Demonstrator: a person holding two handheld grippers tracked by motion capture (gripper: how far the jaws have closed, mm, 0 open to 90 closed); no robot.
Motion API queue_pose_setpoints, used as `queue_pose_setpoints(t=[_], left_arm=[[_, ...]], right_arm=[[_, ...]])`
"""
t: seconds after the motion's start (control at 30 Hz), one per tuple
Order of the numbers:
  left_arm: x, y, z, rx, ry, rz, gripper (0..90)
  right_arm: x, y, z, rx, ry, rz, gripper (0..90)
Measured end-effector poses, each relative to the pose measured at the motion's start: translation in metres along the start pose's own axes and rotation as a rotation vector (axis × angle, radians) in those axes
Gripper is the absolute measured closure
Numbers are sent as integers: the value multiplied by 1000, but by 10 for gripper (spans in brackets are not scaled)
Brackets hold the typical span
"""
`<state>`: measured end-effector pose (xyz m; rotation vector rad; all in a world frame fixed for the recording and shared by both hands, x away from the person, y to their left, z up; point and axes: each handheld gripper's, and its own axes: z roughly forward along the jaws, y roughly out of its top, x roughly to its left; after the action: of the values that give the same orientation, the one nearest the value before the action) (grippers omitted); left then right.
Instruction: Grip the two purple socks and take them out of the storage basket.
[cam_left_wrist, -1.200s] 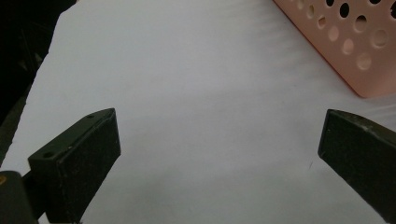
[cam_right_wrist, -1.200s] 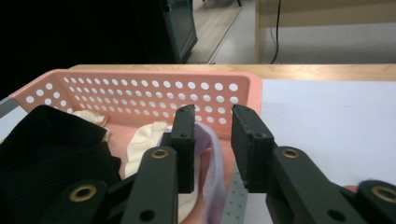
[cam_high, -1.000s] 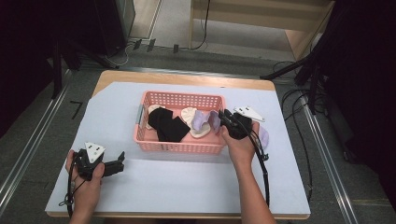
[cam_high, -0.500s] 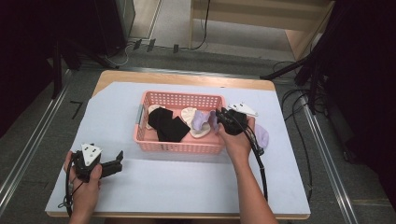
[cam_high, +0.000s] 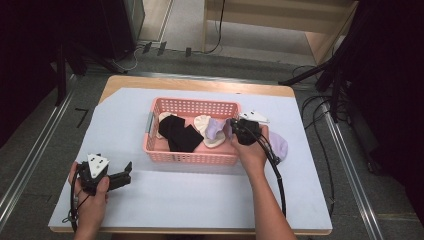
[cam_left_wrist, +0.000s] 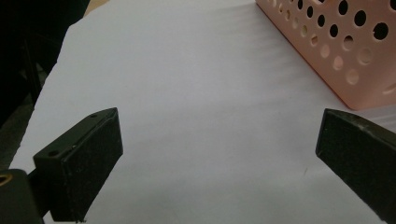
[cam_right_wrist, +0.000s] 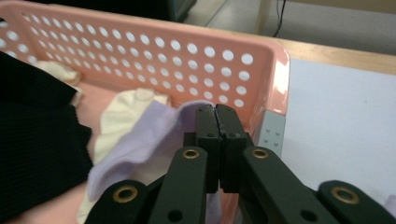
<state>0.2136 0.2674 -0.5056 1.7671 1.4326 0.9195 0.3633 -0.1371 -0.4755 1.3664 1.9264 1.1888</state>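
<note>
White tabletop; right claw (cam_right_wrist: 215, 109) just closed, pinching lilac sock (cam_right_wrist: 140, 140) inside pink basket (cam_right_wrist: 261, 60).

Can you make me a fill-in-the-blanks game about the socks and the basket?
1. The perforated plastic basket is coloured ____.
2. The right hand-held gripper has its jaws closed on the ____ soft fabric sock.
3. The left hand-held gripper, over the white table cover, has its jaws ____.
4. The darkest socks in the basket are ____.

Missing words: pink; lilac; open; black
</note>
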Motion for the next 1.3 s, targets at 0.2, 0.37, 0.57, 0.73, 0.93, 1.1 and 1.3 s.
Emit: queue_pose_setpoints(t=[0.2,0.37,0.57,0.73,0.93,1.1,1.3], left_arm=[[0,1,1,12,-1,4,13],[0,1,1,13,-2,4,13],[0,0,1,6,4,6,13],[0,0,1,5,3,7,13],[0,0,1,2,3,13,12],[0,0,0,-6,3,0,13],[0,0,1,-5,3,1,13]], right_arm=[[0,8,-17,-106,24,-2,900],[-2,14,-29,-176,25,25,900],[-7,23,-45,-277,28,45,900],[-11,31,-58,-332,24,33,900],[-19,39,-75,-383,19,38,900],[-30,44,-92,-424,-2,44,900],[-46,42,-104,-438,-41,44,900]])
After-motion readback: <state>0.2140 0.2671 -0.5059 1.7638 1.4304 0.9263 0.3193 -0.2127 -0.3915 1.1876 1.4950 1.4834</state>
